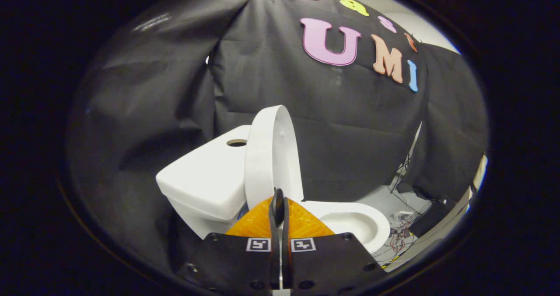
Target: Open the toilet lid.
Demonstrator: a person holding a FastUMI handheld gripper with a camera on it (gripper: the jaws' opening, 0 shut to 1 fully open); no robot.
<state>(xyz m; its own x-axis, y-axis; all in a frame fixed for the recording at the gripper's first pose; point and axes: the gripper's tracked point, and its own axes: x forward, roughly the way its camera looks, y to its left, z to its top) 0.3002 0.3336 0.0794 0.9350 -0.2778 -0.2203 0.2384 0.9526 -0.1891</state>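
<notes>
Lid (272, 156): we see the white toilet lid raised, standing nearly upright and leaning back toward the tank, its edge turned toward us.
Tool (278, 206): we find its two fingers pressed together with no gap that we can see; their tips sit just in front of the lid's lower edge, and we cannot tell whether they touch it. Nothing is held between them.
Tank (205, 177): we see the white cistern to one side of the lid, just behind it, with a round hole in its top.
Bowl (356, 223): we see the open white bowl on the other side of the fingers, below the raised lid, its hollow uncovered.
Wall (153, 112): we see black cloth hanging in folds behind the toilet.
Floor (393, 202): we see a pale floor beyond the bowl, with loose wires (400, 239) and a dark box (431, 217) lying near the cloth's lower hem.
</notes>
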